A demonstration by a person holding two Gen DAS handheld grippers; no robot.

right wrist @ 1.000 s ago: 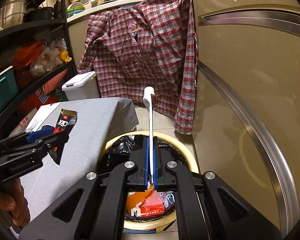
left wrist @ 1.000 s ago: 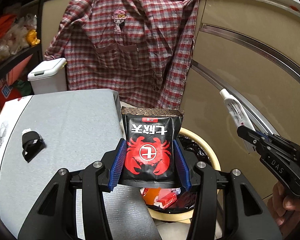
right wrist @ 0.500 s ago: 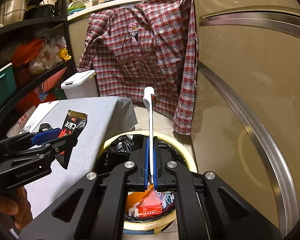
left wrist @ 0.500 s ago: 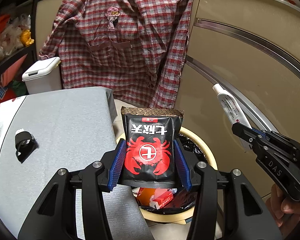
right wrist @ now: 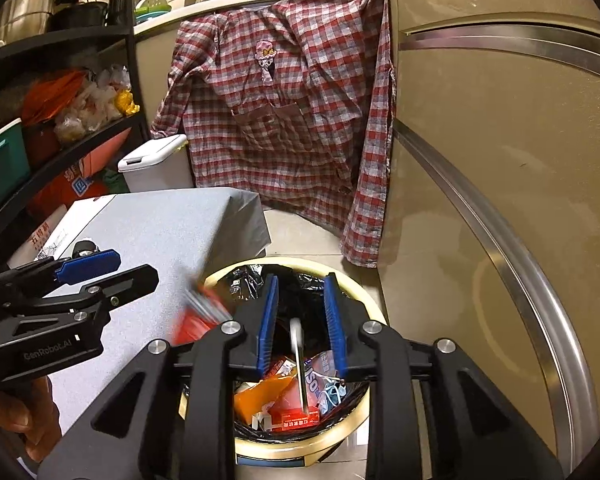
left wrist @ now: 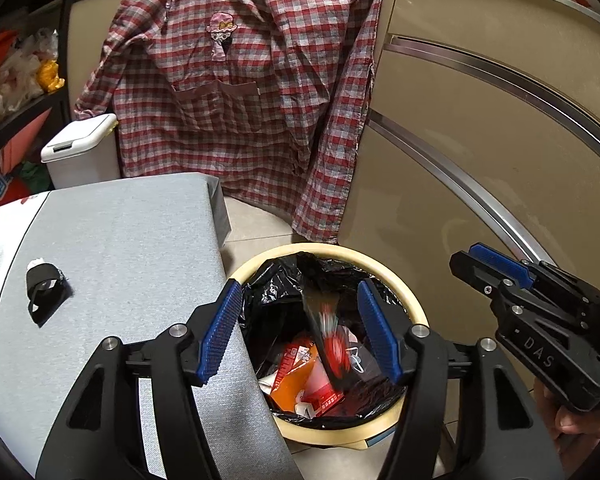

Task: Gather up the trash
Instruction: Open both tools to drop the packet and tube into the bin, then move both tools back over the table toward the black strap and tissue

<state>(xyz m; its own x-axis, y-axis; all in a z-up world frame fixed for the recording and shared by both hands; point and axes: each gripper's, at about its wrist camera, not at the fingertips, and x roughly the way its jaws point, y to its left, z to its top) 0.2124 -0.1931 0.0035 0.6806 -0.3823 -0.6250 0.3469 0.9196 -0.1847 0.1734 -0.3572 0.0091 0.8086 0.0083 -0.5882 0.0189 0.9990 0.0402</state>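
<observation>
From my left wrist camera, I am holding my left gripper [left wrist: 300, 330] tilted downward over the round bin [left wrist: 414, 312], which is standing on the floor just right of the grey table [left wrist: 120, 248]. Its jaws have just been opening and are now standing apart with nothing pressed between them; the black and red snack packet [left wrist: 328, 336] is showing as a blur below the blue pads, dropping into the black-lined bin among the orange and red wrappers. My right gripper [left wrist: 484, 264] is reaching in from the right edge, with my fingers wrapped around its handle low in the corner. A small black clip [left wrist: 44, 292] is lying on the table to the left.

From my right wrist camera, I am pointing my right gripper [right wrist: 300, 314] down at the same bin [right wrist: 364, 296]. Its jaws have just been opening too, and the white tube [right wrist: 298, 356] is hanging free between them, touching neither pad, its lower end down among the trash. My left gripper [right wrist: 112, 268] is reaching in from the left over the table, jaws apart, with the packet a red blur [right wrist: 198, 316] just below it
</observation>
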